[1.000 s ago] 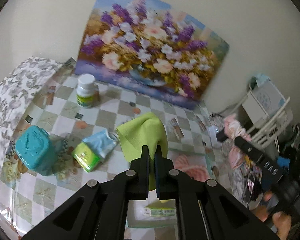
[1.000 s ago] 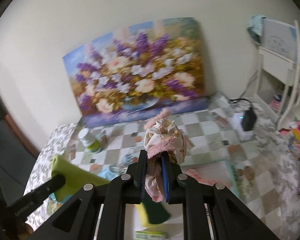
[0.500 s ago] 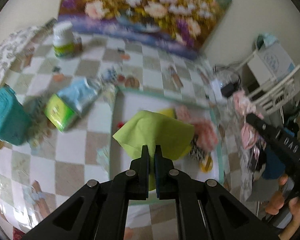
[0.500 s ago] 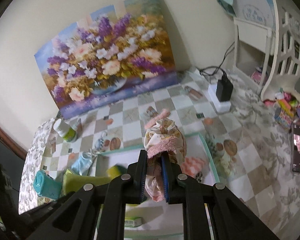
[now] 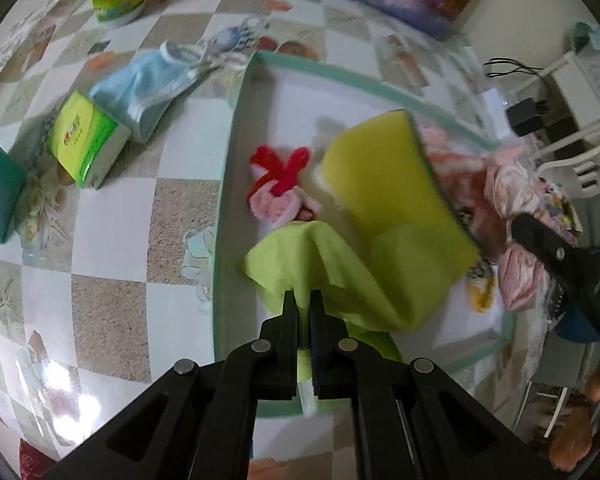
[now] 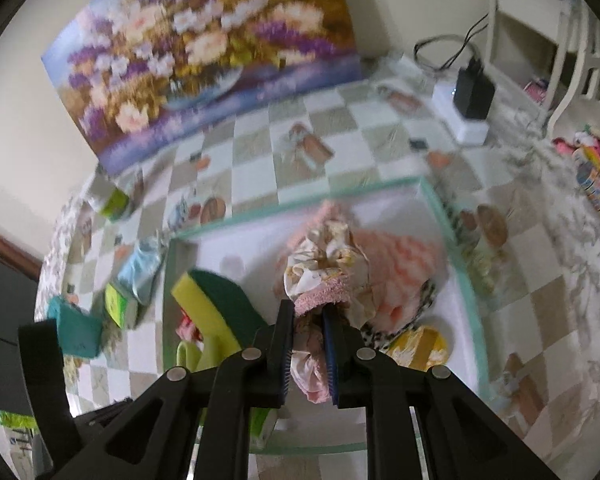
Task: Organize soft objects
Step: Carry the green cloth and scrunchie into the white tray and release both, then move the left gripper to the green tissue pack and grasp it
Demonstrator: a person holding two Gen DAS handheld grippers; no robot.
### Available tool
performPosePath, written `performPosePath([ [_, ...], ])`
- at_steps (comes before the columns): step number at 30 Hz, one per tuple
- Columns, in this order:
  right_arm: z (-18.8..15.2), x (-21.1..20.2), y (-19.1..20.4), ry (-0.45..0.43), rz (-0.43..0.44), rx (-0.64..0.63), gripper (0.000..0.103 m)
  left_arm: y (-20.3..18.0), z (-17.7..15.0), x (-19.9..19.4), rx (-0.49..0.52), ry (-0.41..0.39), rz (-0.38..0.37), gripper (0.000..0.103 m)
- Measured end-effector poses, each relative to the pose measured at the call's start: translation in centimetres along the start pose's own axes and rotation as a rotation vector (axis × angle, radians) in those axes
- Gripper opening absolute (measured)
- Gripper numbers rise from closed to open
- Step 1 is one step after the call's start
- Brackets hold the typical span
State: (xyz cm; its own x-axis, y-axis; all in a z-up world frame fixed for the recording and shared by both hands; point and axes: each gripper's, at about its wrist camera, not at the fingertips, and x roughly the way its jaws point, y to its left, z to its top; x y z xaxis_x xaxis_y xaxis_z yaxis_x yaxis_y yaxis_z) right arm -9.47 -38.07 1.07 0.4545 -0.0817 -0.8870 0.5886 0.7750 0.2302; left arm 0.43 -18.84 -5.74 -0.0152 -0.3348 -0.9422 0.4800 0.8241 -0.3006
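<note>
While my left gripper pinches a lime-green cloth that drapes into the near part of the green-rimmed tray, my right gripper is clenched on a bundle of floral and pink fabric above the tray's middle. My left view alone shows a red ribbon on a pink item lying in the tray just left of the yellow sponge, and, outside the tray's left rim, a light-blue sock touching a green box. My right view alone shows the sponge's dark green back, a peach ruffled item right of my bundle, a small yellow piece at the near right, and the flower painting at the far wall.
</note>
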Motion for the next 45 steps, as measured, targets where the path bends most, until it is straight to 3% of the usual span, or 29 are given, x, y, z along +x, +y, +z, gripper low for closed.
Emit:
performPosePath([
  [8, -1.2, 4.5, -0.2, 0.141, -0.025, 0.002, 0.019, 0.0, 0.2, 1.2, -0.021, 0.031, 0.002, 0.005],
  [11, -1.4, 5.2, -0.4, 0.169, -0.029, 0.012, 0.031, 0.1, 0.9, 1.0, -0.026, 0.04, -0.006, 0.008],
  [13, -1.4, 5.2, -0.3, 0.174, -0.038, 0.012, 0.046, 0.1, 1.3, 0.7, -0.033, 0.039, -0.017, 0.017],
  [15, -1.4, 5.0, -0.1, 0.167, -0.063, 0.0, 0.053, 0.2, 1.2, -0.2, -0.034, 0.029, -0.026, 0.026],
  [25, 0.0, 1.9, 0.5, 0.084, -0.126, -0.032, 0.066, -0.3, 1.7, -5.2, -0.026, -0.075, -0.081, 0.054],
  [28, 0.4, 0.7, 0.7, 0.046, -0.146, -0.035, 0.07, -0.1, 1.7, -6.4, -0.033, -0.114, -0.086, 0.07],
  [33, 0.9, -0.5, 0.6, 0.003, -0.186, -0.026, 0.08, 1.1, 1.6, -8.1, -0.063, -0.187, -0.056, 0.094],
  [35, 1.0, -1.0, 0.4, -0.014, -0.198, -0.025, 0.086, 1.7, 1.9, -8.4, -0.08, -0.218, -0.01, 0.099],
  [37, 1.1, -1.4, 0.4, -0.027, -0.213, -0.021, 0.101, 2.3, 2.0, -8.6, -0.088, -0.237, 0.031, 0.099],
  [38, 1.1, -1.5, 0.4, -0.03, -0.215, -0.021, 0.103, 2.7, 2.1, -8.7, -0.093, -0.244, 0.053, 0.099],
  [45, 1.3, -2.0, 0.9, -0.047, -0.191, -0.026, 0.103, 4.3, 2.5, -9.4, -0.143, -0.275, 0.079, 0.099],
])
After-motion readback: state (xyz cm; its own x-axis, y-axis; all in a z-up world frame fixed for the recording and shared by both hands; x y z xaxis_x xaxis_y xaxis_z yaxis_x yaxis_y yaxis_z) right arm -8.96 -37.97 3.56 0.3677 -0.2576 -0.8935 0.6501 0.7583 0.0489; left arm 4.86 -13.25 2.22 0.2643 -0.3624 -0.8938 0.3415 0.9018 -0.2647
